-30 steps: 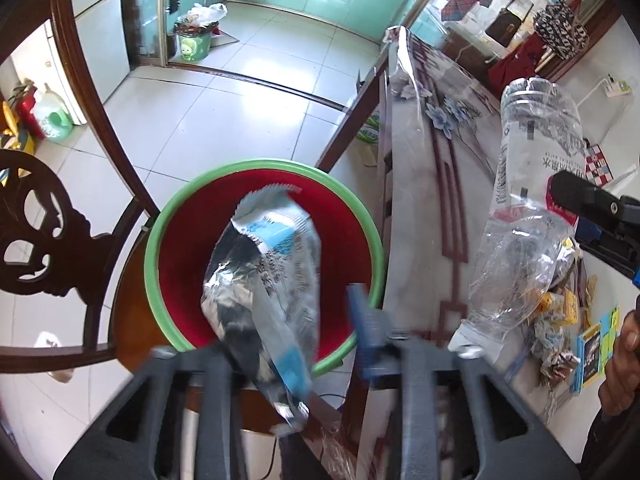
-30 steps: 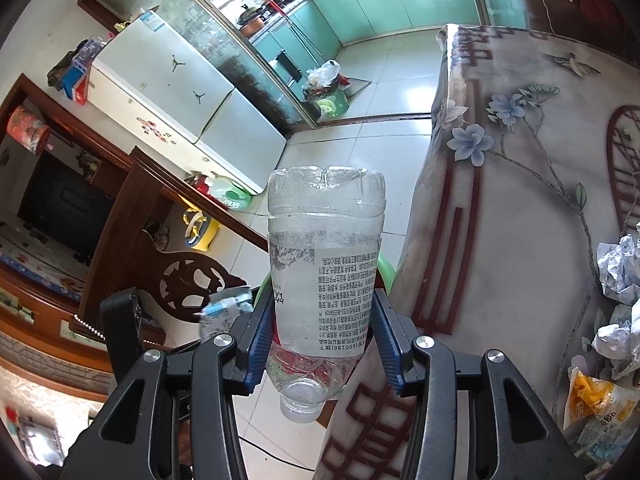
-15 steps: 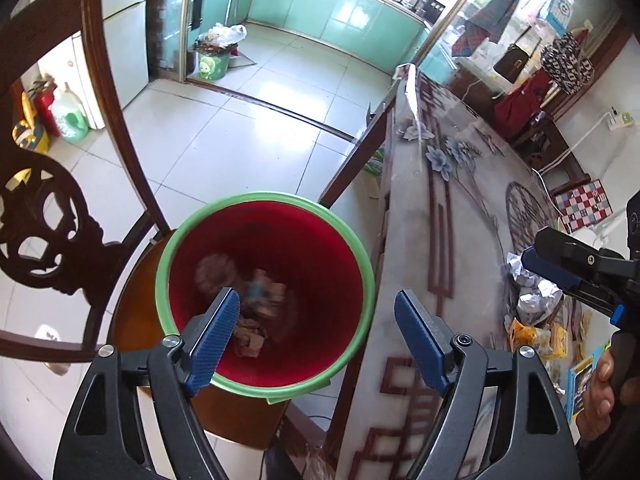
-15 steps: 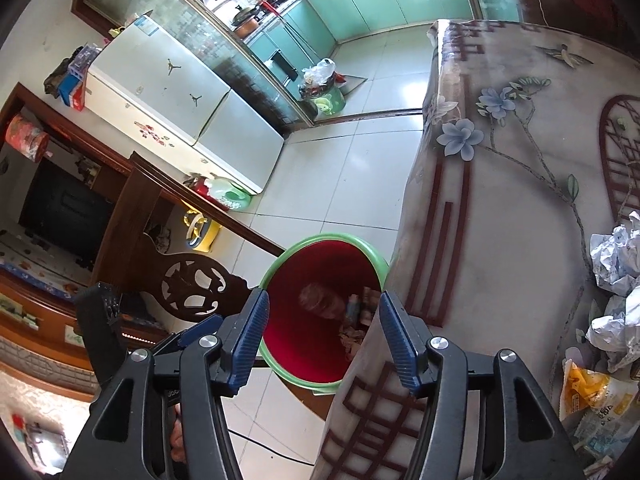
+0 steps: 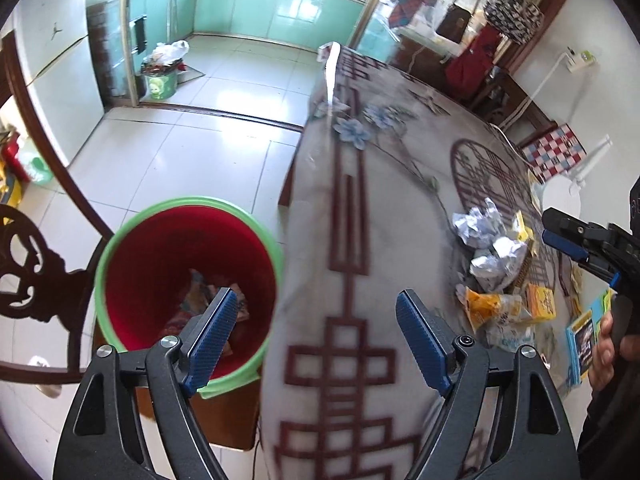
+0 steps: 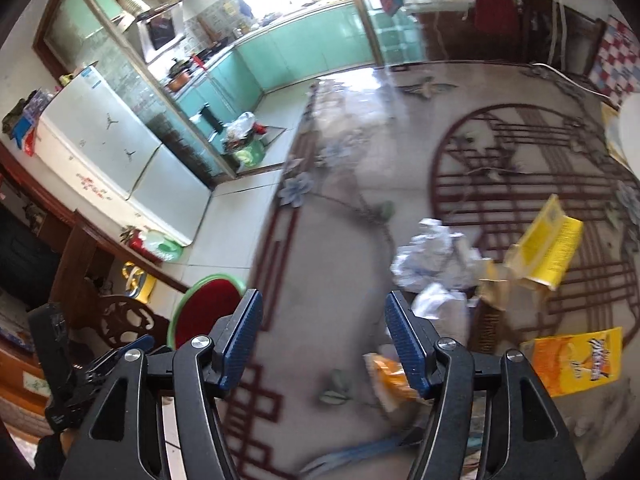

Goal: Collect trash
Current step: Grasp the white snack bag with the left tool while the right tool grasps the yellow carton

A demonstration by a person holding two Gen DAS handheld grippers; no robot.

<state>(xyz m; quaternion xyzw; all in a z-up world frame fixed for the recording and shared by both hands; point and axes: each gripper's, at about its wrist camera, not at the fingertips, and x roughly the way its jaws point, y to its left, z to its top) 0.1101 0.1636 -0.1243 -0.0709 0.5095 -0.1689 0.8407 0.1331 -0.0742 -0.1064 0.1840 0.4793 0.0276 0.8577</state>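
Note:
A red bin with a green rim (image 5: 120, 240) stands beside the table's left edge, with wrappers lying in its bottom; it also shows in the right wrist view (image 6: 192, 292). My left gripper (image 5: 316, 340) is open and empty, over the table edge by the bin. My right gripper (image 6: 324, 344) is open and empty above the table. A pile of trash lies on the table: crumpled silver wrappers (image 5: 484, 240), an orange snack bag (image 5: 488, 308), a yellow box (image 6: 548, 240) and an orange packet (image 6: 576, 360).
The table (image 5: 348, 184) has a floral, red-patterned cover. A dark carved wooden chair (image 5: 28, 264) stands left of the bin. A white fridge (image 6: 104, 152) and a green kitchen bin (image 5: 160, 80) stand across the tiled floor.
My left gripper let go of the silver wrapper and my right let go of the plastic bottle; both fell into the bin. Both grippers have swung right, towards the trash pile on the table.

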